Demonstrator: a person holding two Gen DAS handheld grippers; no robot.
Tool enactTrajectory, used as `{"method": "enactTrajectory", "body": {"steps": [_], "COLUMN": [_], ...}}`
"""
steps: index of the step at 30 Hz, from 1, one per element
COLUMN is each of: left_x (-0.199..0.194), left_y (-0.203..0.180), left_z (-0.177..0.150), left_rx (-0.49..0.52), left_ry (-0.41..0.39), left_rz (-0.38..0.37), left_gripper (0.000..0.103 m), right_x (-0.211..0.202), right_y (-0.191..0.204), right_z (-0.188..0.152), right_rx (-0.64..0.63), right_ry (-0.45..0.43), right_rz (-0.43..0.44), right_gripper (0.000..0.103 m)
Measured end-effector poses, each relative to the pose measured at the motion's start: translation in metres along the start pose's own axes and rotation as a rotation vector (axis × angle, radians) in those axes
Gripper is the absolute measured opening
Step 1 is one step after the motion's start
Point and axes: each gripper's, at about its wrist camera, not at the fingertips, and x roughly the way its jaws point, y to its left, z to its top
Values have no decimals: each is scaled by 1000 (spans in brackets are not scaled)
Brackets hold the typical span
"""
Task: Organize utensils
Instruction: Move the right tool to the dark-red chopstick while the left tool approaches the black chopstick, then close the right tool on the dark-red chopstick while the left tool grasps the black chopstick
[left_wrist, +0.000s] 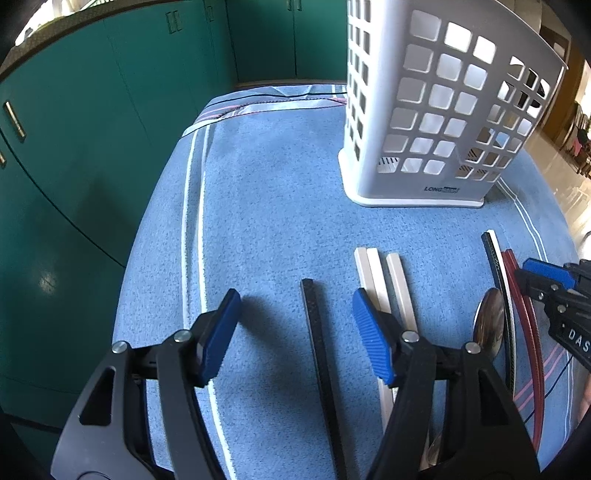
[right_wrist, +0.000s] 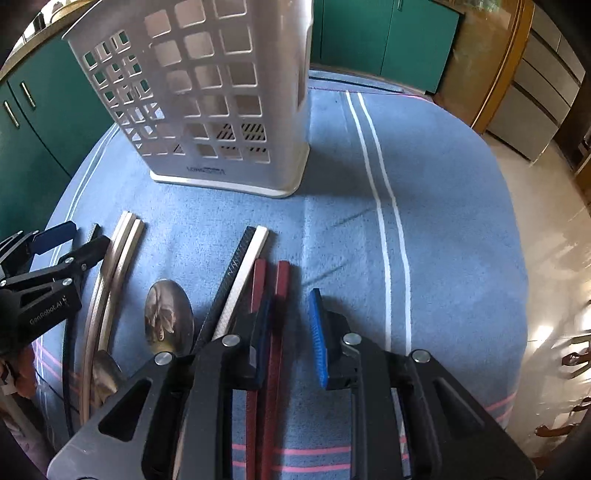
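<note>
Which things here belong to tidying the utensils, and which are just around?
For the job:
white caddy
red chopsticks
black chopstick
pale chopsticks
black-and-white pair
spoon
left tool
right tool

Just around:
blue cloth
green cabinets

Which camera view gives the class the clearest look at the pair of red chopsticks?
The right wrist view: the red chopsticks lie side by side near the centre on the blue cloth, one running between the right gripper pads. The left wrist view shows them only at the right edge, curved by the lens and crossed by that gripper.
</note>
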Motion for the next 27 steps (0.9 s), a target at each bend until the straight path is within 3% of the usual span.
{"method": "enactTrajectory", "body": {"steps": [1,6,8,10,15,20,27], "left_x": [0,3,2,0,-10,-66,-151], "left_y": [-1,-2,-4,-5,1,11,29], "left_z": [1,8,8,9,9,18,40], "left_rx": [10,28,33,36,1,-34,-114], "left_ry": [2,20,23,29,22,-117,-385], "left_rz": [-11,-24,-41,-56,-90,-113,-175], "left_gripper": [54,52,32,14,7,6,6], "right_x": [0,0,-2,-3,-18,-78,-178], "right_y": [-1,-2,-5,-4,-16,-32,-42], "right_z": [1,8,8,4,0,0,5], "right_rx": [4,-13,-15,-5,27,41,47], "right_ry": [-2,-5,-6,-2,-47,-187,-492], "right_rz": [-4,-28,-15,12,45,50,96], "right_gripper": [18,18,8,7,7,7,7]}}
